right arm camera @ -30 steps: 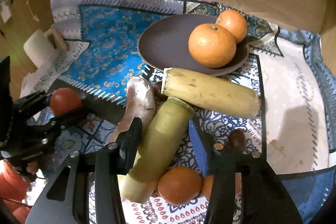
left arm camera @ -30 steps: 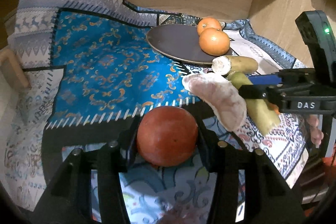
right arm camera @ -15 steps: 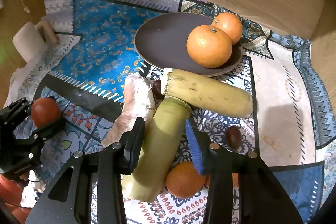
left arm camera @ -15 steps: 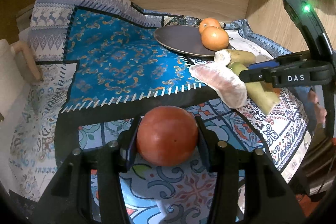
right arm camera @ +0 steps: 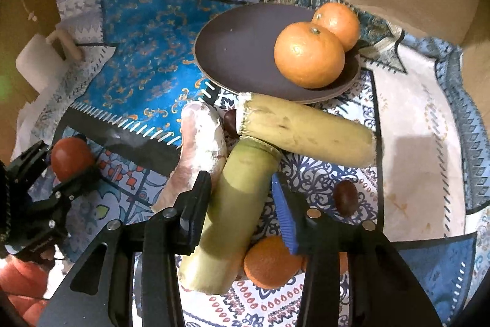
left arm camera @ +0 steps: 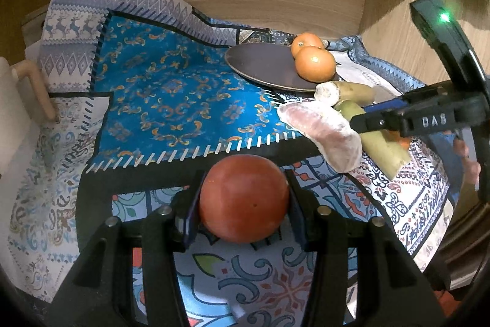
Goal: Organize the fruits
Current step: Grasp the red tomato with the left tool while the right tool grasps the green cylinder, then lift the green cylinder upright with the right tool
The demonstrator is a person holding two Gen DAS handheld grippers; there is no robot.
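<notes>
My left gripper point(left arm camera: 243, 199) is shut on a red tomato point(left arm camera: 243, 198) and holds it above the patterned cloth; it also shows in the right wrist view point(right arm camera: 72, 158). My right gripper point(right arm camera: 242, 186) is open, its fingers on either side of a green sugarcane piece point(right arm camera: 235, 204) that lies on the cloth. A second, yellowish cane piece point(right arm camera: 309, 131) lies across it by the dark plate point(right arm camera: 245, 51), which holds two oranges point(right arm camera: 309, 54). A pale peeled pomelo segment point(right arm camera: 199, 143) lies left of the green cane.
Another orange point(right arm camera: 269, 262) and a dark date point(right arm camera: 344, 198) lie on the cloth near my right gripper. A paper roll on a wooden holder point(right arm camera: 39, 63) stands at the left. Wooden walls close the back and right side.
My left gripper with the tomato has drawn back towards the near edge of the cloth. My right gripper has stayed around the green cane, shifting only slightly.
</notes>
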